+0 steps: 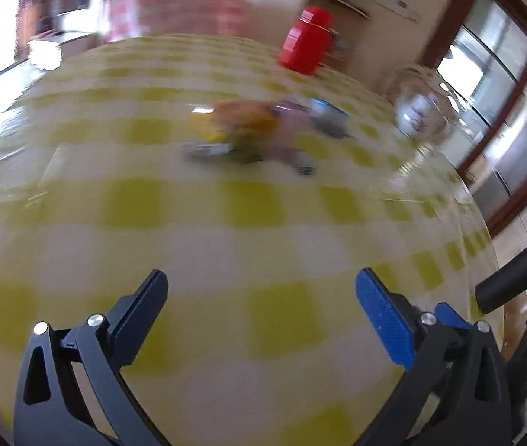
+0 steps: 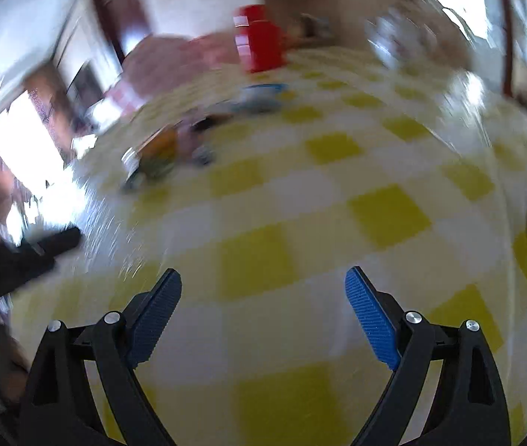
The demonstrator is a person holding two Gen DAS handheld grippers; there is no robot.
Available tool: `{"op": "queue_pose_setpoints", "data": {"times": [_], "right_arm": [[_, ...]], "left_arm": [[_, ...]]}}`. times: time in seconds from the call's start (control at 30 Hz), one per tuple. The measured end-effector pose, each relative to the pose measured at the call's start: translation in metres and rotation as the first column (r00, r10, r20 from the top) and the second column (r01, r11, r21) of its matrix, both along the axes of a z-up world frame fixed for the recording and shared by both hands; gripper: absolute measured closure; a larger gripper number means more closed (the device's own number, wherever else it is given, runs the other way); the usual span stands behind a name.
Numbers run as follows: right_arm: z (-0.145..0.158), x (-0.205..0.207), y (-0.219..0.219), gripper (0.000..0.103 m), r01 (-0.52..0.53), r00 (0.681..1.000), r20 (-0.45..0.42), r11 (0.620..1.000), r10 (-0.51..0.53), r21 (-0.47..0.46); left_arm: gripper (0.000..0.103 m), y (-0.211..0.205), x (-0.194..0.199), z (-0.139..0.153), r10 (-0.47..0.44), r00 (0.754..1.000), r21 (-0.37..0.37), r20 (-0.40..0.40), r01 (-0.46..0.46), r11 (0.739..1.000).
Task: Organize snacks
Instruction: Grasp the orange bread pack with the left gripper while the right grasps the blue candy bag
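Jaws of left gripper [image 1: 261, 299] and right gripper [image 2: 263, 293] wide apart, empty, over checked bench [image 1: 203, 245]; blurred snack pile [image 1: 248, 130] mid-frame, red container [image 1: 306, 41] upper frame.

Bright daylight glares from windows [image 2: 32, 148] at left; both fisheye views are heavily motion-blurred and edge-warped.

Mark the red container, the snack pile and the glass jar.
red container [image 1: 306, 42], left wrist view, front face.
snack pile [image 1: 248, 128], left wrist view, orange packet in the middle.
glass jar [image 1: 421, 106], left wrist view, body.
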State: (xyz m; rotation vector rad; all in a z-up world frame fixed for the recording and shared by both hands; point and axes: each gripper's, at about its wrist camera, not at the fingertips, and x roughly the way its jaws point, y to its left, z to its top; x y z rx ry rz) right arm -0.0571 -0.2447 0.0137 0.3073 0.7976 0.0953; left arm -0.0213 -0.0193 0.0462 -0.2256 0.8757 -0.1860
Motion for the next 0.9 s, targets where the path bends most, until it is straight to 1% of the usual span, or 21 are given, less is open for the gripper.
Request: {"op": "queue_pose_setpoints", "data": {"times": [0.03, 0.07, 0.1, 0.13, 0.2, 0.27, 0.3, 0.33, 0.4, 0.47, 0.53, 0.6, 0.7, 0.77, 0.8, 0.83, 0.87, 0.9], "right_arm": [[0.001, 0.011, -0.011, 0.016, 0.028, 1.0, 0.011, 0.999, -0.028, 0.017], [0.001, 0.018, -0.021, 0.016, 0.051, 0.999, 0.019, 0.999, -0.051, 0.007], [-0.001, 0.026, -0.029, 0.016, 0.073, 0.997, 0.018, 0.997, -0.073, -0.005], [-0.002, 0.034, -0.032, 0.016, 0.082, 0.997, 0.013, 0.997, -0.082, 0.0], [-0.007, 0.051, -0.046, 0.016, 0.094, 0.996, -0.013, 0.994, -0.094, 0.059], [-0.011, 0.073, -0.062, 0.016, 0.128, 0.992, -0.039, 0.982, -0.123, 0.136], [-0.013, 0.087, -0.068, 0.016, 0.146, 0.989, -0.043, 0.973, -0.141, 0.179], [-0.015, 0.098, -0.071, 0.016, 0.159, 0.987, -0.048, 0.967, -0.152, 0.2], [-0.018, 0.13, -0.076, 0.016, 0.187, 0.982, -0.058, 0.952, -0.178, 0.241], [-0.021, 0.152, -0.077, 0.016, 0.199, 0.98, -0.056, 0.946, -0.191, 0.256], [-0.022, 0.17, -0.074, 0.014, 0.185, 0.983, -0.059, 0.953, -0.176, 0.238], [-0.022, 0.185, -0.066, 0.014, 0.148, 0.989, -0.057, 0.965, -0.139, 0.217], [-0.021, 0.198, -0.059, 0.014, 0.132, 0.991, -0.053, 0.971, -0.123, 0.199], [-0.021, 0.209, -0.054, 0.014, 0.118, 0.993, -0.053, 0.973, -0.11, 0.199], [-0.021, 0.218, -0.051, 0.014, 0.128, 0.991, -0.055, 0.973, -0.119, 0.192], [-0.021, 0.225, -0.049, 0.014, 0.135, 0.99, -0.057, 0.973, -0.126, 0.187], [-0.021, 0.235, -0.047, 0.014, 0.138, 0.99, -0.059, 0.973, -0.129, 0.183], [-0.021, 0.248, -0.042, 0.014, 0.134, 0.99, -0.061, 0.974, -0.124, 0.185]], "left_arm": [[0.002, -0.012, 0.011, -0.003, 0.002, 1.0, 0.015, 0.015, -0.002, 1.0], [0.002, -0.019, 0.019, -0.005, 0.016, 0.999, 0.028, 0.032, -0.017, 0.999], [0.002, -0.023, 0.031, -0.005, 0.055, 0.996, 0.042, 0.064, -0.057, 0.997], [0.002, -0.023, 0.042, -0.004, 0.088, 0.993, 0.037, 0.081, -0.092, 0.995], [0.002, -0.017, 0.062, -0.004, 0.148, 0.985, -0.002, 0.091, -0.149, 0.989], [0.002, 0.001, 0.087, 0.003, 0.236, 0.968, -0.077, 0.089, -0.23, 0.97], [0.002, 0.012, 0.1, 0.007, 0.284, 0.954, -0.123, 0.096, -0.271, 0.955], [0.002, 0.018, 0.111, 0.01, 0.316, 0.943, -0.143, 0.101, -0.301, 0.943], [0.002, 0.039, 0.132, 0.015, 0.389, 0.916, -0.157, 0.101, -0.371, 0.915], [0.002, 0.055, 0.153, 0.016, 0.421, 0.902, -0.167, 0.096, -0.402, 0.9], [0.002, 0.071, 0.172, 0.013, 0.435, 0.897, -0.177, 0.083, -0.416, 0.892], [0.002, 0.087, 0.191, 0.007, 0.434, 0.898, -0.205, 0.076, -0.411, 0.888], [0.002, 0.111, 0.215, -0.007, 0.426, 0.904, -0.249, 0.049, -0.402, 0.881], [0.002, 0.128, 0.222, -0.019, 0.447, 0.895, -0.277, 0.008, -0.428, 0.861], [0.002, 0.137, 0.224, -0.025, 0.467, 0.884, -0.295, -0.026, -0.454, 0.841], [0.002, 0.142, 0.225, -0.029, 0.481, 0.875, -0.305, -0.047, -0.472, 0.827], [0.002, 0.145, 0.223, -0.029, 0.487, 0.873, -0.323, -0.039, -0.472, 0.82], [0.002, 0.145, 0.221, -0.028, 0.495, 0.868, -0.312, -0.04, -0.482, 0.819]]}}
